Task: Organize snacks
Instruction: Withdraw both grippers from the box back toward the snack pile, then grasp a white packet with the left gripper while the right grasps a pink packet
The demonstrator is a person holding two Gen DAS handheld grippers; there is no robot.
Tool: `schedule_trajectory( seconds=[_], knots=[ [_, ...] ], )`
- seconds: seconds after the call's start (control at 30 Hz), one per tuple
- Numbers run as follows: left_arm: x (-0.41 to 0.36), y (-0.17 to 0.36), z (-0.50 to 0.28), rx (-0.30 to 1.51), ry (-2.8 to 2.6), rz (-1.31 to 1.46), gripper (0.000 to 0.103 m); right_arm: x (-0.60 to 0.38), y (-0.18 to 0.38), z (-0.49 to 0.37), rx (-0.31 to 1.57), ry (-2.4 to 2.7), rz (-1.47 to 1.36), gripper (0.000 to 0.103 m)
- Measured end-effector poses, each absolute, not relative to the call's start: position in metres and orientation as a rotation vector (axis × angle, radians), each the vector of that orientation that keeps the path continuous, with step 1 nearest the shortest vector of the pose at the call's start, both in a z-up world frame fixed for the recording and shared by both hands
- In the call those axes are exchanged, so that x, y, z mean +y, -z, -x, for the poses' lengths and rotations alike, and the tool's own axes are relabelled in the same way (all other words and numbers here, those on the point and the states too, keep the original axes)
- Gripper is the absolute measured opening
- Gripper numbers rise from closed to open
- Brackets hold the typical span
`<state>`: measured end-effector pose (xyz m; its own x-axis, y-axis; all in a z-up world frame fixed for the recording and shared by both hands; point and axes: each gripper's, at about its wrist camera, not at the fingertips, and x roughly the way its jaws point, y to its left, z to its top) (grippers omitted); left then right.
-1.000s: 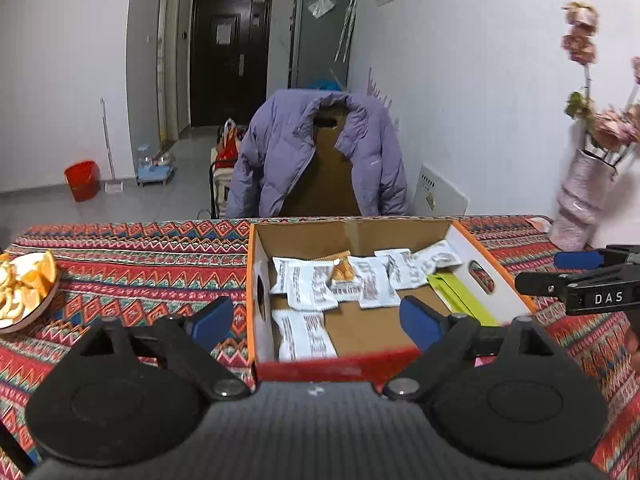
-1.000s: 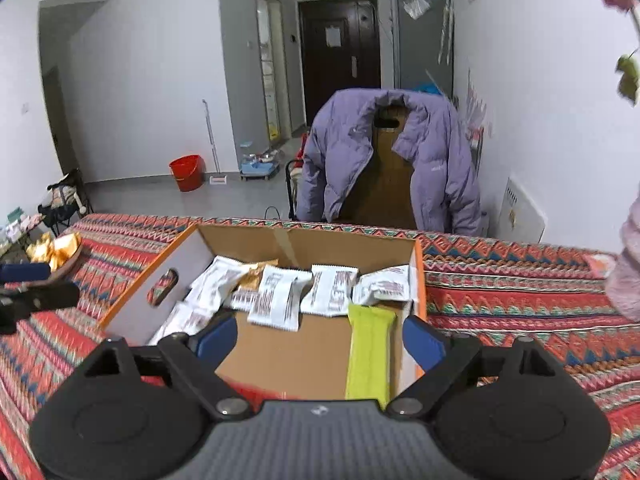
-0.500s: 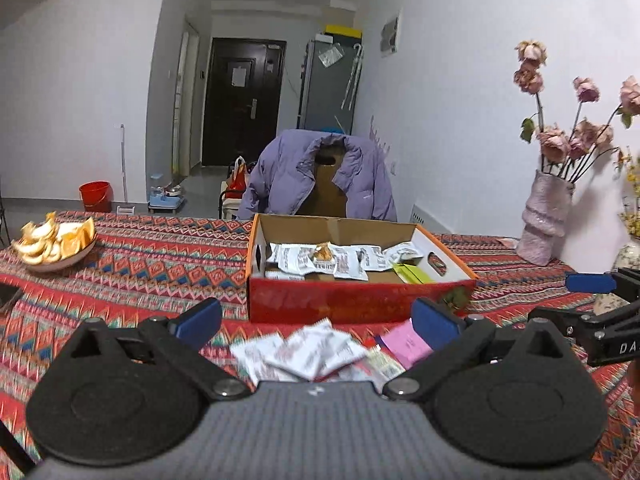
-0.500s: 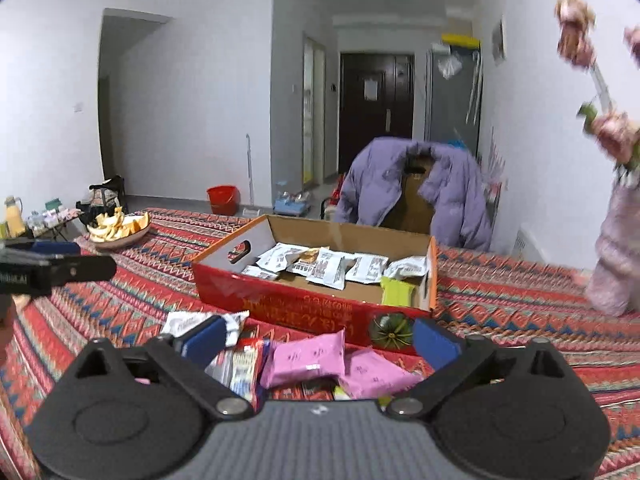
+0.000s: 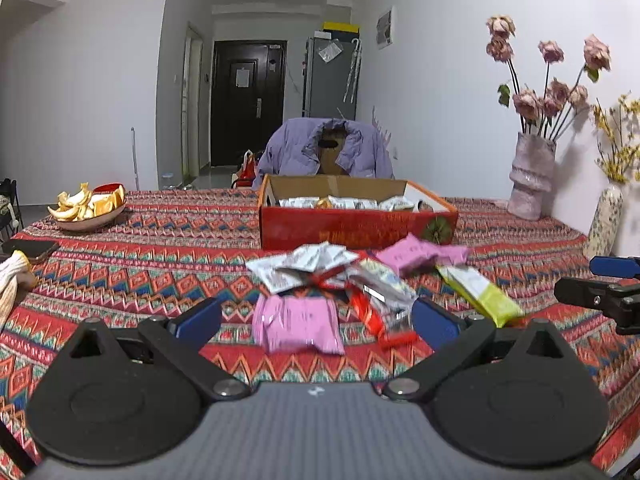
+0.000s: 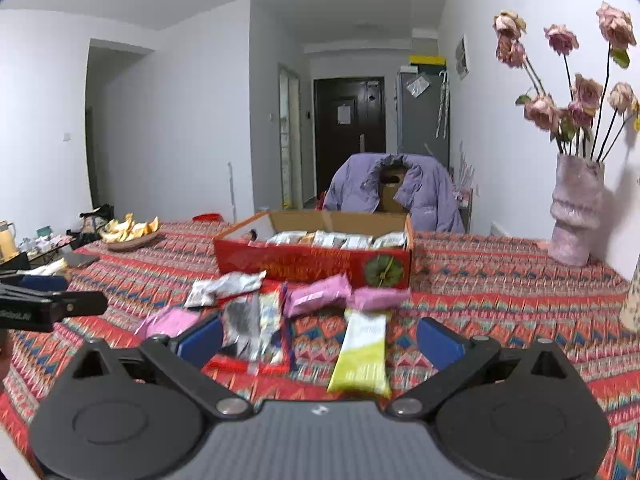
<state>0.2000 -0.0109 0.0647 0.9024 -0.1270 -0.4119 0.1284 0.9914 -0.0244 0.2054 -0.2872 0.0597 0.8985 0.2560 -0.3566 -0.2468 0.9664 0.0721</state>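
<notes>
Snacks lie in a loose heap on the patterned worktop, just in front of a red cardboard box that holds more white packets. In the left wrist view, a pink packet sits nearest, between the blue pads of the left hand-held gripper, whose jaws stand wide apart and grip nothing. Behind it are white packets, a red-edged wrapper and another pink packet, with a yellow-green bar off to the right. A bowl of orange peel rests at the far left of the worktop, and a vase of dried roses stands at the right by the wall. The right hand-held gripper shows at the right edge. In the right wrist view, the right hand-held gripper is likewise fully spread and empty, above the yellow-green bar and a silvery packet. Pink packets lie beyond them, close to the box. The left hand-held gripper appears at the left edge.
</notes>
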Motion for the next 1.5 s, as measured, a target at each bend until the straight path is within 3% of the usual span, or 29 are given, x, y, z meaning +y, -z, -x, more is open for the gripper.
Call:
schedule_trajectory(
  seconds=[0.63, 0.83, 0.9, 1.0, 1.1, 1.17, 1.5],
  knots=[
    [-0.013, -0.044, -0.260, 0.532, 0.101, -0.025, 0.103, -0.285, -0.034, -0.248, 0.471, -0.245, -0.010, 0.103],
    [-0.014, -0.047, -0.313, 0.555, 0.160, -0.036, 0.103, -0.277, -0.032, -0.277, 0.499, -0.266, 0.003, 0.100],
    [-0.013, -0.048, -0.337, 0.579, 0.165, -0.020, 0.103, -0.274, -0.033, -0.290, 0.507, -0.273, 0.010, 0.094],
    [-0.009, -0.047, -0.371, 0.603, 0.183, -0.015, 0.103, -0.273, -0.038, -0.308, 0.502, -0.269, 0.021, 0.092],
    [-0.004, -0.042, -0.400, 0.594, 0.212, -0.019, 0.096, -0.275, -0.041, -0.331, 0.506, -0.263, 0.043, 0.084],
    [-0.003, -0.036, -0.418, 0.618, 0.225, -0.028, 0.082, -0.278, -0.040, -0.349, 0.512, -0.261, 0.054, 0.084],
    [0.001, -0.006, -0.477, 0.757, 0.335, 0.029, 0.080, -0.294, -0.013, -0.451, 0.593, -0.362, 0.166, 0.084]
  ],
)
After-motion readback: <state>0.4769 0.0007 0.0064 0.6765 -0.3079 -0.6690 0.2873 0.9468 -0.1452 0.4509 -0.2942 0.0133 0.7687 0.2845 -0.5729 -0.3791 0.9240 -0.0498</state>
